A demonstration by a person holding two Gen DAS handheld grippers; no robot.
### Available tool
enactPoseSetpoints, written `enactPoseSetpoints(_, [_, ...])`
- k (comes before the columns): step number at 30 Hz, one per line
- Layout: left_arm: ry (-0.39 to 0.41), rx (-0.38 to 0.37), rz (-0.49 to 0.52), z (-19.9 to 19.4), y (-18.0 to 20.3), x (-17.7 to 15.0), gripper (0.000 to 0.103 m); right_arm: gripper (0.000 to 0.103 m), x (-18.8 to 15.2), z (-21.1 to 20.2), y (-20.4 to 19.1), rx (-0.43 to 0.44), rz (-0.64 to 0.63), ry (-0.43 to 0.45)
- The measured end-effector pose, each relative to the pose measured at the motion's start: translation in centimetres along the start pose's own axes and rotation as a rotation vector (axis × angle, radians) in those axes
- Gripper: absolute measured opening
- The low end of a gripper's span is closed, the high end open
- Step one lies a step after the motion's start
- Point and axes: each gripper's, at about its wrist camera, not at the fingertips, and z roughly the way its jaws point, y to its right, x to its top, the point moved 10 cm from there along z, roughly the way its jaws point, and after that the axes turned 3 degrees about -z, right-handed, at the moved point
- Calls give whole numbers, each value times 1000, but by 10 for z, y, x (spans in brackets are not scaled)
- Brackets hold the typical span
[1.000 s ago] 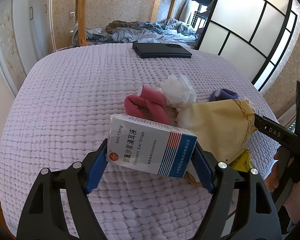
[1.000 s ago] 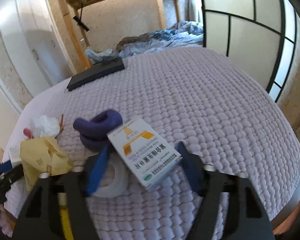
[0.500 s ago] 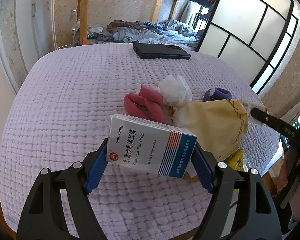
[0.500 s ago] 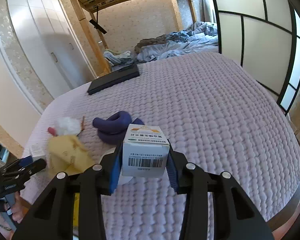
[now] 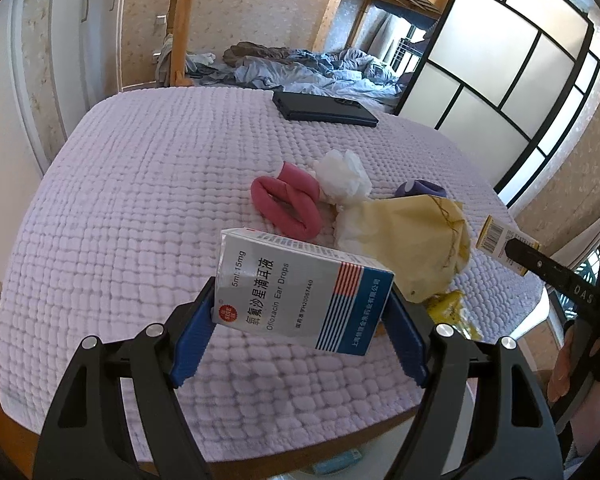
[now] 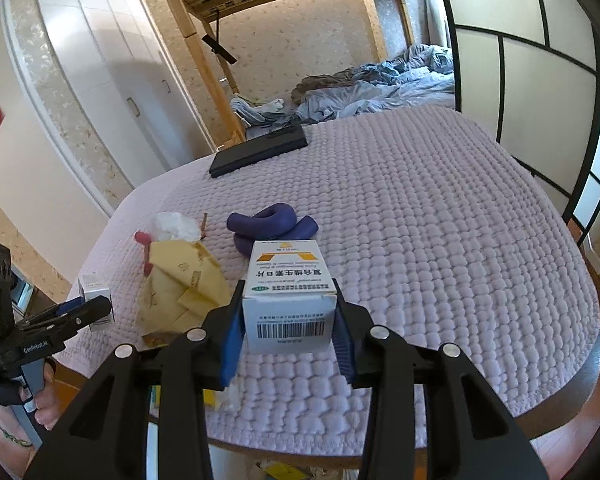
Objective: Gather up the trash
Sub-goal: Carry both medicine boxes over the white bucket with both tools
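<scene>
My left gripper (image 5: 300, 320) is shut on a white ear-drops box (image 5: 304, 292) with red and blue stripes, held above the near edge of the lilac quilt (image 5: 140, 200). My right gripper (image 6: 288, 328) is shut on a white pill box (image 6: 288, 292) with a yellow mark and a barcode, lifted off the quilt (image 6: 440, 240). On the quilt lie a crumpled yellow paper bag (image 5: 416, 240) (image 6: 180, 284), a white tissue wad (image 5: 344, 176) (image 6: 176, 226), a pink foam roll (image 5: 288, 204) and a purple foam roll (image 6: 272, 226). The other hand's gripper shows at each view's edge.
A black flat case (image 5: 324, 108) (image 6: 260, 152) lies at the quilt's far side. Behind it is a rumpled blue blanket (image 6: 380, 88) under a wooden bunk frame. A paned screen (image 5: 512, 60) stands at the right, white cupboards (image 6: 100, 80) at the left. Yellow wrappers (image 5: 452, 312) sit below the bed's near edge.
My right gripper closed on the pill box that lay flat on the quilt and lifted it, turning its barcode end towards me. The left gripper rose slightly with the ear-drops box.
</scene>
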Motion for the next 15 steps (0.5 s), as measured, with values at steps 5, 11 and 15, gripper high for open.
enactPoseSetpoints(5, [-11, 16, 1, -8, 3, -9, 78, 38, -13, -16, -13, 13, -36, -17])
enactPoseSetpoints(11, [-25, 38, 9, -19, 11, -24, 78, 38, -36, -29, -28, 30, -73, -58])
enactPoseSetpoints(15, [-38, 62, 28, -23, 15, -37, 78, 38, -51, -39, -37, 34, -111, -86])
